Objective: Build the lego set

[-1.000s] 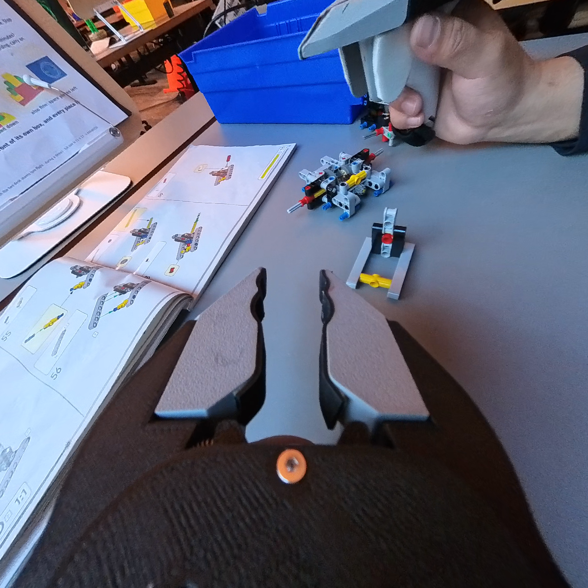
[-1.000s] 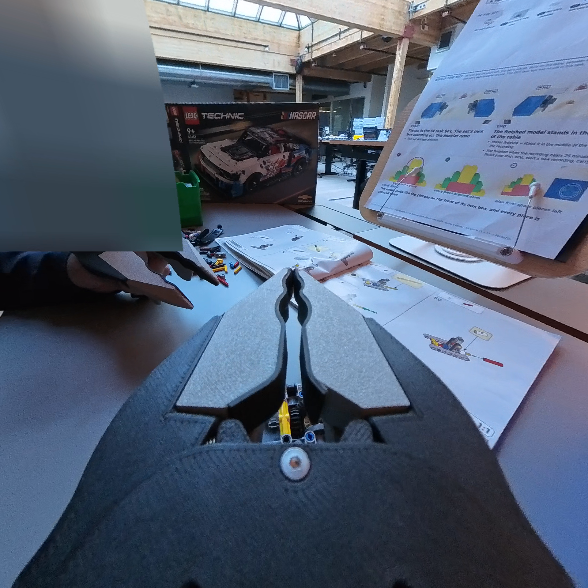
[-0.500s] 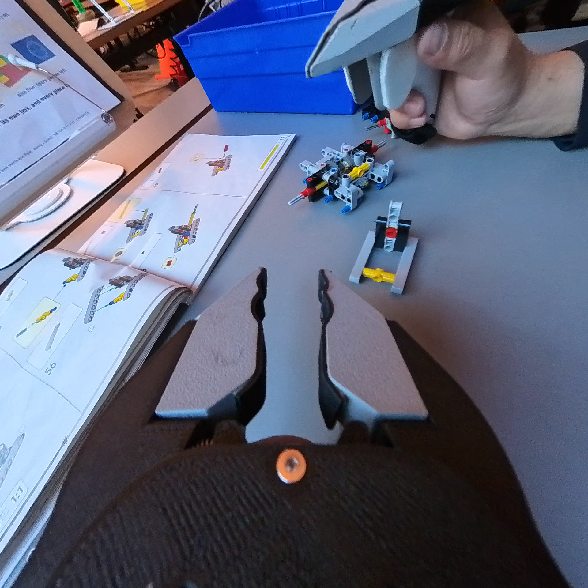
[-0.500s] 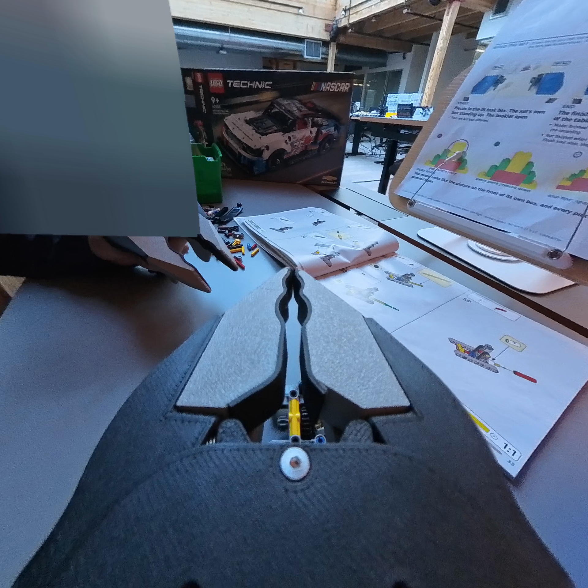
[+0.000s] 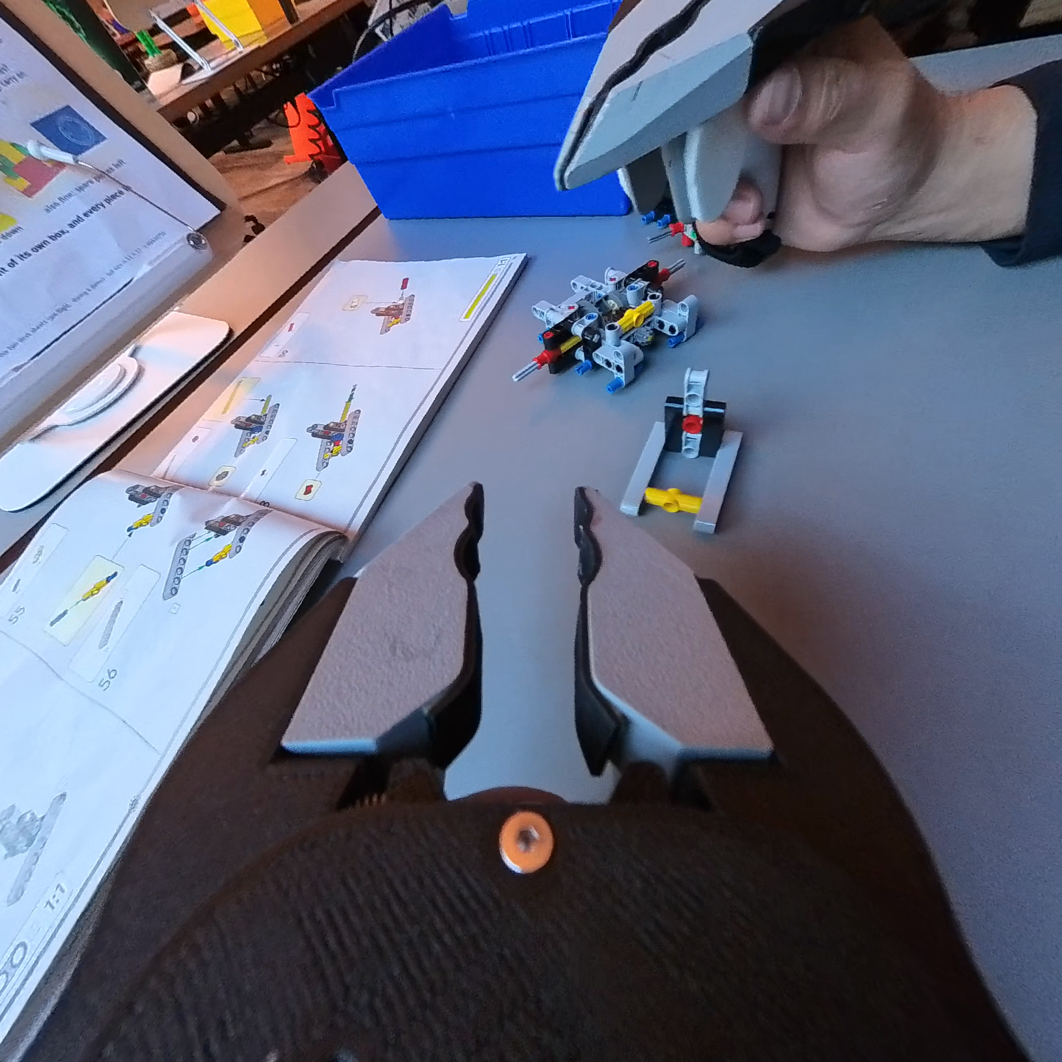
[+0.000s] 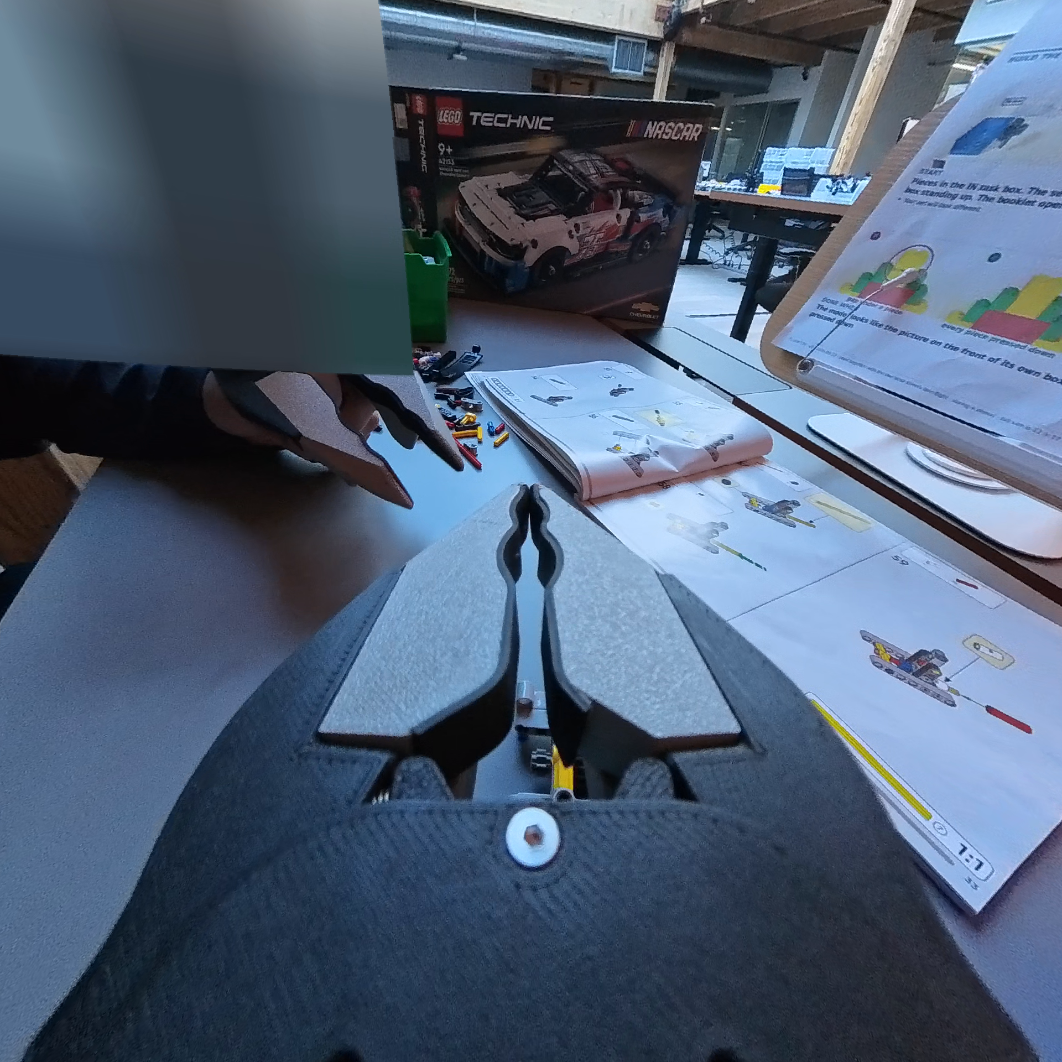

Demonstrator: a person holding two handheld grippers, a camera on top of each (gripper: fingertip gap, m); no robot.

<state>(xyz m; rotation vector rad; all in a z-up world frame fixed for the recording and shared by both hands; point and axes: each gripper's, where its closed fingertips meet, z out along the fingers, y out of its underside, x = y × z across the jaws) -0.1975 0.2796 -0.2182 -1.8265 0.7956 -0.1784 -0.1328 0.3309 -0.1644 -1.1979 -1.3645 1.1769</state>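
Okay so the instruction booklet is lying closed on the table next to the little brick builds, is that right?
Not quite. The booklet lies open, pages spread, as the left wrist view shows. It is on the table next to the little brick builds.

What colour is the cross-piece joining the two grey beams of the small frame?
Yellow cross-piece; clearest in the left wrist view.

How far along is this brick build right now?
Done: two sub-assemblies stand on the table, a dense grey-black one and a small grey frame with a yellow cross-piece. In hand: nothing; the left tool is open and empty, the right tool shut. Left: loose pieces lie unused beside the open booklet.
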